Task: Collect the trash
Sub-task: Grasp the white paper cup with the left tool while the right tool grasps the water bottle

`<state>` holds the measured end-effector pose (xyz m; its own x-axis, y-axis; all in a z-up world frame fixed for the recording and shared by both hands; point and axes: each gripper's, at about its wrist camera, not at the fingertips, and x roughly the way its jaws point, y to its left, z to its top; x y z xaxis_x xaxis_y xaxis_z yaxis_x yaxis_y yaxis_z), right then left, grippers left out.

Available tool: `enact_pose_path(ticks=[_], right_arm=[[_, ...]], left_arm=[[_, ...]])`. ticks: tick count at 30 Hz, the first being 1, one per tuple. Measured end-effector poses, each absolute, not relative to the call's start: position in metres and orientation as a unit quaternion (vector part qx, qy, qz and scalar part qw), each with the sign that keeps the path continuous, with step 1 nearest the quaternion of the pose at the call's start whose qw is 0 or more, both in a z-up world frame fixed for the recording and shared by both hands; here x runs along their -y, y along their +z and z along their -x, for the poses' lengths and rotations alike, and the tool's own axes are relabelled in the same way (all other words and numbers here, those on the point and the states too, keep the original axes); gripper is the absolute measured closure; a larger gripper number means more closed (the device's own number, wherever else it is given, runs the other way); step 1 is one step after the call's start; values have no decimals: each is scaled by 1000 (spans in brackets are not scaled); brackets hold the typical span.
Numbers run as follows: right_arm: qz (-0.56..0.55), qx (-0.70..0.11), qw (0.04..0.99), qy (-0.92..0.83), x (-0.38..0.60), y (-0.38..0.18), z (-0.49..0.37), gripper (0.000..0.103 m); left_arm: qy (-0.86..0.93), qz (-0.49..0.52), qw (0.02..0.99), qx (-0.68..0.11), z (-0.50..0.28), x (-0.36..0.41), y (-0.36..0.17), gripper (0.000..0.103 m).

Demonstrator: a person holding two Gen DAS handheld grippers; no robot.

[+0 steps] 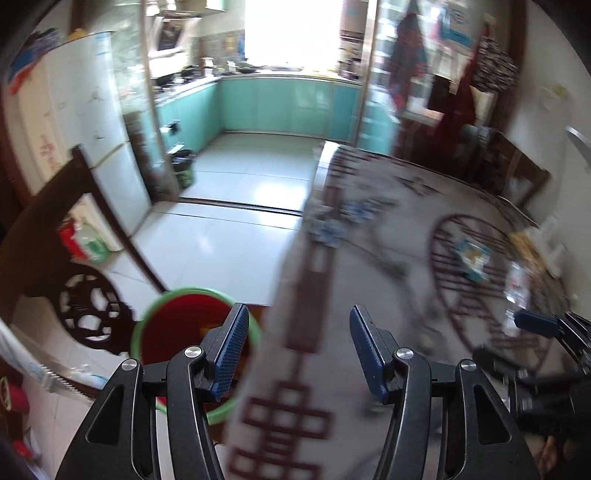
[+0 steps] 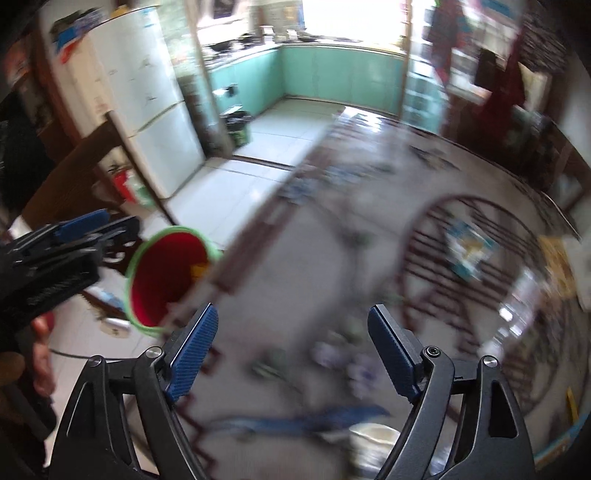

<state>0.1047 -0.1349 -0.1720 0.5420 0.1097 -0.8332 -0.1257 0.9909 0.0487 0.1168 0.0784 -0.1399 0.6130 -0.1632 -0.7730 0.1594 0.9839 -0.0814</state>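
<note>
left wrist view: left gripper (image 1: 295, 354) jaws apart, empty; right gripper (image 2: 291, 350) likewise; red bucket (image 2: 166, 273) off the table (image 2: 295, 258) edge; blue-yellow wrapper (image 2: 467, 247) far right; advice: slow down, frames blurred, centre jaws before closing.

A white refrigerator (image 1: 74, 122) is standing at the upper left of the left wrist view, and it is showing again at the upper left of the right wrist view (image 2: 140, 96). Teal kitchen cabinets (image 1: 280, 103) are running along the top centre, under a bright window (image 1: 291, 33). A dark carved wooden chair (image 1: 70, 266) is occupying the lower left. A small dark bin (image 1: 183, 166) is sitting on the pale tiled floor (image 1: 236, 240) left of centre, beside the doorway. A patterned tablecloth (image 1: 369, 258) is covering the table at the right. Clothes (image 1: 410, 55) are hanging at the upper right, blurred.
</note>
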Motion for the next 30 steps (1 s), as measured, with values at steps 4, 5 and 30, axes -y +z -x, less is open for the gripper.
enact_pose_path(ticks=[4, 5, 30], right_arm=[[-29, -488, 872, -4, 211, -180, -92, 19], [-41, -491, 870, -18, 227, -182, -89, 19], [-182, -507, 837, -97, 416, -241, -118, 15]], left_arm=[[-160, 2, 881, -445, -102, -28, -143, 39], [-186, 2, 873, -450, -97, -12, -145, 37], [-234, 59, 686, -687, -43, 145, -286, 32]])
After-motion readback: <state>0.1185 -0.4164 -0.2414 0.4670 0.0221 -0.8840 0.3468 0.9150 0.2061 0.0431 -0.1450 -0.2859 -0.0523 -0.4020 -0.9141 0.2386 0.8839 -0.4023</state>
